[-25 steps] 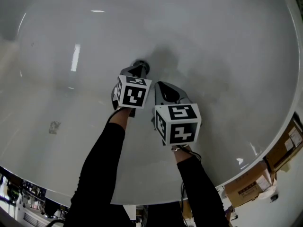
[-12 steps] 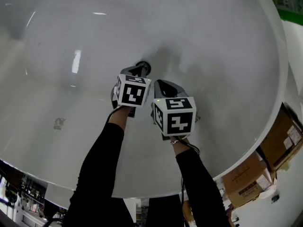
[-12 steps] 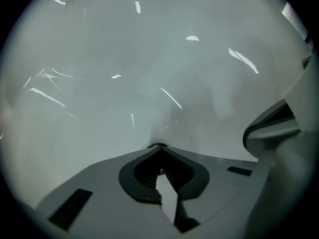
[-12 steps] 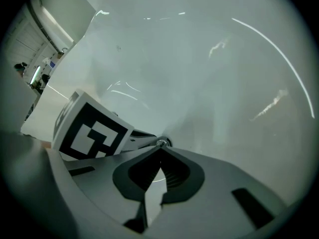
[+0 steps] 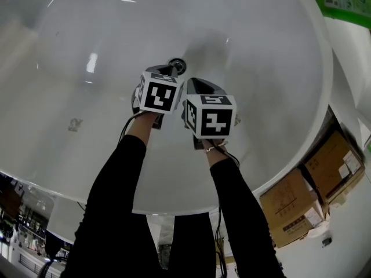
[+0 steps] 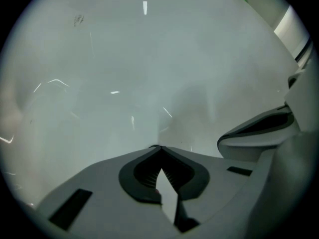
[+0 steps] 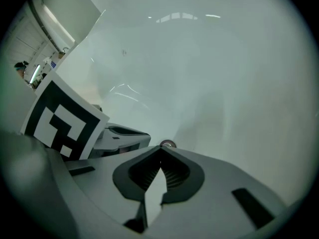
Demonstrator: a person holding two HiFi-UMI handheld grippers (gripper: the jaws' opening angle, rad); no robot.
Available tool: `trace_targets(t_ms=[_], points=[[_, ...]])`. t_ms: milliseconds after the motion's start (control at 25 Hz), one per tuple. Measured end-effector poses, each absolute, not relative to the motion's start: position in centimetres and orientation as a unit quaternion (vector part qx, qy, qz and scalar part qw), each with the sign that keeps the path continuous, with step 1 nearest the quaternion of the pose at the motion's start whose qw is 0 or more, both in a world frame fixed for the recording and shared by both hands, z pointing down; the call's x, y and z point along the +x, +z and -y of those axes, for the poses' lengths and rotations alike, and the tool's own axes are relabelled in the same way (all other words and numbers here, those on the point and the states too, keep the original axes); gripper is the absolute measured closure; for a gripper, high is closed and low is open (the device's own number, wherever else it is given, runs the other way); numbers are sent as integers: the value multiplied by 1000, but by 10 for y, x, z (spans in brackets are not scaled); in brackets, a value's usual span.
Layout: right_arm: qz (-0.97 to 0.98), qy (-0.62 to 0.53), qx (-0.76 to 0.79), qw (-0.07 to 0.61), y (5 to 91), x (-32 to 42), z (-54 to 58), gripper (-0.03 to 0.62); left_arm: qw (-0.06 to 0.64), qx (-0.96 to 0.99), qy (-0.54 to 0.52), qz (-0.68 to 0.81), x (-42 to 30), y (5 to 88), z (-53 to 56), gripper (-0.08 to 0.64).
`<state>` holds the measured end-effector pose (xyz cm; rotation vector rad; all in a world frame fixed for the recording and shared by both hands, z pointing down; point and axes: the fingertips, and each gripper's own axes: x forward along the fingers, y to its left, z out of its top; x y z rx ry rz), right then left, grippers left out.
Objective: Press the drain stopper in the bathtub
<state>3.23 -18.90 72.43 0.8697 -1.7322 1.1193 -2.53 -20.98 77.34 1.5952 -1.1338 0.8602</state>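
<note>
While you hold both grippers low inside the white bathtub, the left gripper has its jaws closed together with nothing between them. Its tips sit at the near edge of the drain stopper, which lies directly ahead; contact cannot be confirmed. The right gripper is likewise closed and empty, and sits just beside the left gripper, on its right and slightly behind. From the right gripper, the drain stopper shows just beyond the jaw tips.
</note>
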Motion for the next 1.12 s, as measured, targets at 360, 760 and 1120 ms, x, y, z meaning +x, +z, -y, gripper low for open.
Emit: trace_targets(t_ms=[360,760,1120], points=[[702,443,357,428,696,30,187,592,471,668,340,465,-26,727,207,555],[709,442,368,407,665,35,186,591,466,674,324,473,-38,680,195,555],[722,424,364,409,645,43,187,592,447,683,324,478,-52,646,189,555]])
